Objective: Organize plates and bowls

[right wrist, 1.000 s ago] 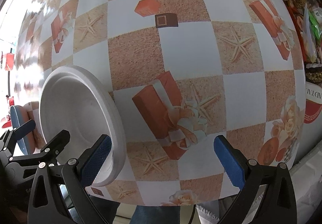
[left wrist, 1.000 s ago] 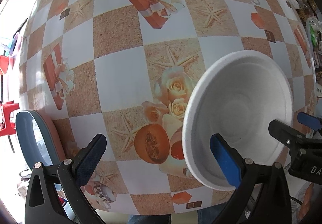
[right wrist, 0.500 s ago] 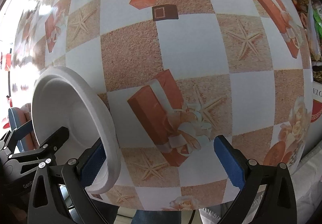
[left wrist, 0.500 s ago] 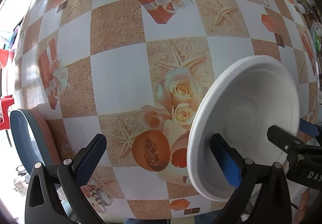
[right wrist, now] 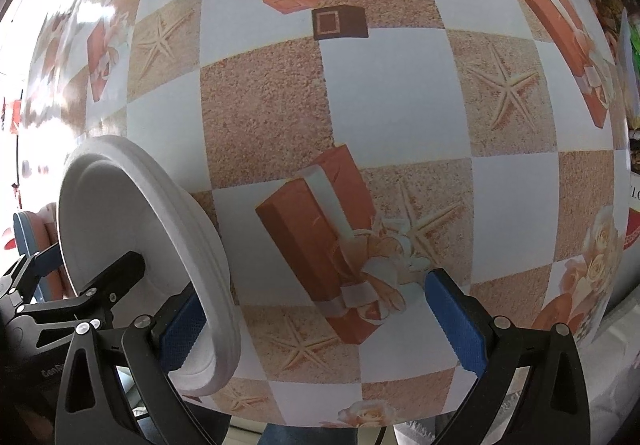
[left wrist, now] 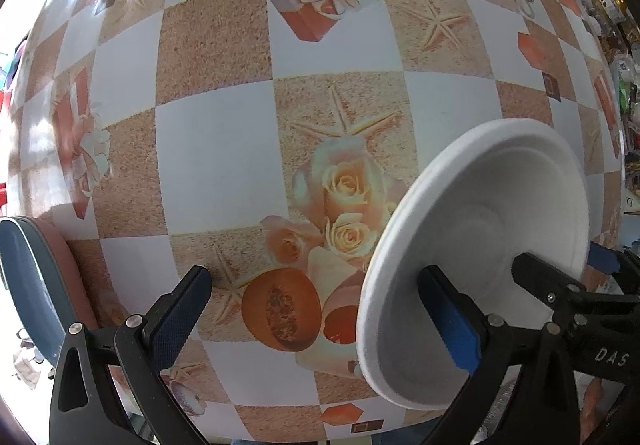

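White foam bowl [left wrist: 480, 245] between the two grippers, above the checkered tablecloth [left wrist: 224, 165], tipped on edge, hollow toward the left gripper [left wrist: 316, 317]; whether its rim rests on the cloth, impossible to tell. Left gripper spread wide, right-hand finger [left wrist: 448, 321] inside the hollow. Right gripper [right wrist: 320, 321] also spread wide, left-hand finger [right wrist: 180, 329] just behind the rim. Blue chair [left wrist: 28, 285] beyond the table edge

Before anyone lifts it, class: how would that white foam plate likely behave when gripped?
The white foam plate looks thin, so it is probably very light. Its matte foam probably grips rather than slips. The narrow ridged rim could dent or crack under a hard pinch.
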A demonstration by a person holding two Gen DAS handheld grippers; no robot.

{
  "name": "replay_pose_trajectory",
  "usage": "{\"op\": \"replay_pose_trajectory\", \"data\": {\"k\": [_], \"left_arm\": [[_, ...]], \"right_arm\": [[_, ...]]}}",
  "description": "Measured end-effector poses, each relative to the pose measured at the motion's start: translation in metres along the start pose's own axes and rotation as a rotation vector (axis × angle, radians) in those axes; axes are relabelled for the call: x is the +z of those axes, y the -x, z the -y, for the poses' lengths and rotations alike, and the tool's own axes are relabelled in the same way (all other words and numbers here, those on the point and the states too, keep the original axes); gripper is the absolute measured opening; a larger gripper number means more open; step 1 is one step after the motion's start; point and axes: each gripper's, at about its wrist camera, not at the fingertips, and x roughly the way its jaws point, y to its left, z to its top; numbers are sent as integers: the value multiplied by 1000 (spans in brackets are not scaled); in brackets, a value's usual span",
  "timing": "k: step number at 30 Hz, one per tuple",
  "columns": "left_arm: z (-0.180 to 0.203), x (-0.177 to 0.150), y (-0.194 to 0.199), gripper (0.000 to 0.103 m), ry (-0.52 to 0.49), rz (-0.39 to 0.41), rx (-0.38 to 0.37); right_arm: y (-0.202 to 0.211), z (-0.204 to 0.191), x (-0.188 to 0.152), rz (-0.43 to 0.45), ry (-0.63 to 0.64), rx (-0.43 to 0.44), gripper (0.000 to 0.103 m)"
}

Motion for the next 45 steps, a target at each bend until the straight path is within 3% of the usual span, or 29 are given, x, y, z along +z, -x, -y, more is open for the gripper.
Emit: {"op": "replay_pose_trajectory", "data": {"k": [45], "left_arm": [[-4,1,-4,103,5,-15,0]], "right_arm": [[9,2,-1,14,-10,6,103]]}}
